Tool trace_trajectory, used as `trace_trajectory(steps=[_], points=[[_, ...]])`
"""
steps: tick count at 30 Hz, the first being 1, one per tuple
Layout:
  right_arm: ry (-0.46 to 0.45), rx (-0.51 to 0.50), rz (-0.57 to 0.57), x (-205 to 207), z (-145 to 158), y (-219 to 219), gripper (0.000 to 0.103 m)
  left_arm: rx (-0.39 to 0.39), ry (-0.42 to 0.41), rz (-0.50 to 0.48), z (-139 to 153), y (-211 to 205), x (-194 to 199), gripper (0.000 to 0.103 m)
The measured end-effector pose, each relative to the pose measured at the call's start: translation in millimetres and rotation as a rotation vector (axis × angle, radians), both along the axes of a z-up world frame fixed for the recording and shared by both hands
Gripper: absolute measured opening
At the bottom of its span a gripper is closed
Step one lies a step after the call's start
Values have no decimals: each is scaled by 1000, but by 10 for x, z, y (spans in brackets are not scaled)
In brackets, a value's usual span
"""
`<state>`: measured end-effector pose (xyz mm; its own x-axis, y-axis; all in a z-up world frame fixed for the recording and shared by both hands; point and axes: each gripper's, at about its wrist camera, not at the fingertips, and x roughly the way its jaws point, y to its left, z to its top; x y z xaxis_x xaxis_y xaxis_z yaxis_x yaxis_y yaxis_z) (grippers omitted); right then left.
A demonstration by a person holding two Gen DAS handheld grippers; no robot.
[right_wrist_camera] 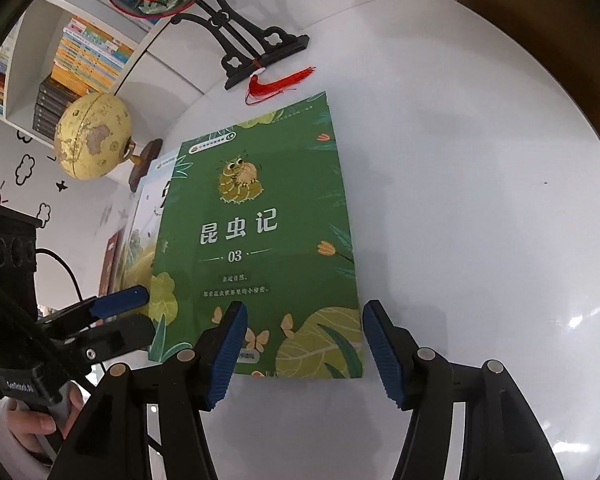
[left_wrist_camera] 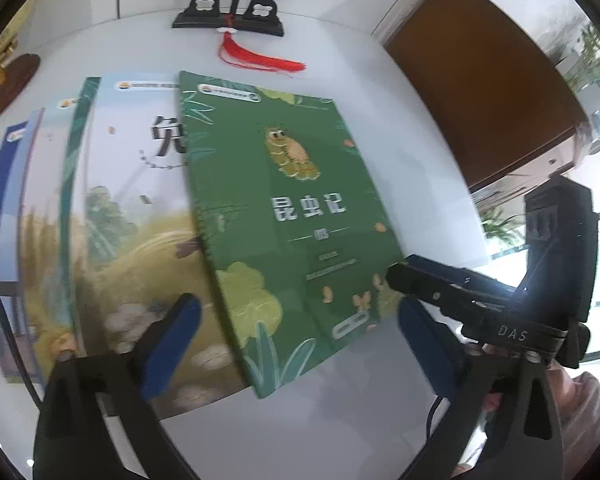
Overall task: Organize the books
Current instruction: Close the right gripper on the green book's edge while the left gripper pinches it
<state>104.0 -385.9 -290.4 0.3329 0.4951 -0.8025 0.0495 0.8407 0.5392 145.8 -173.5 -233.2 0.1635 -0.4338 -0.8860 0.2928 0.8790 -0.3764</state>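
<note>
A green book [left_wrist_camera: 292, 208] with an insect drawing lies flat on top of a pale illustrated book [left_wrist_camera: 140, 200], slanted across it, on a white table [left_wrist_camera: 400, 120]. My left gripper [left_wrist_camera: 300, 344] is open wide, hovering astride the green book's near corner; its pads [left_wrist_camera: 172, 344] touch nothing. In the right wrist view the green book [right_wrist_camera: 260, 240] fills the middle. My right gripper [right_wrist_camera: 304, 356] is open over its near right corner, one pad above the cover and one past the edge. The left gripper [right_wrist_camera: 140, 312] shows at the book's left side.
A blue book [left_wrist_camera: 4, 200] lies at the far left under the pale one. A black fan stand [right_wrist_camera: 260, 48] with a red tassel [right_wrist_camera: 276, 84] stands behind the books. A globe [right_wrist_camera: 94, 142] and a bookshelf [right_wrist_camera: 80, 60] are at back left. Bare table [right_wrist_camera: 480, 200] spreads right.
</note>
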Motion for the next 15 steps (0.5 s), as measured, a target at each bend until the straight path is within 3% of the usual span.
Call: trace_trajectory(steps=[6, 9, 11, 13, 15], points=[[29, 126, -51, 17, -55, -130, 67, 7, -38, -36, 7, -100, 45, 101], [63, 199, -72, 29, -85, -190, 66, -48, -6, 1, 25, -3, 84, 97], [55, 219, -61, 7, -41, -213, 58, -153, 18, 35, 60, 136, 102, 96], [3, 316, -44, -37, 54, -253, 32, -225, 33, 47, 84, 203, 84, 94], [-28, 384, -28, -59, 132, -249, 30, -213, 34, 31, 83, 186, 47, 90]])
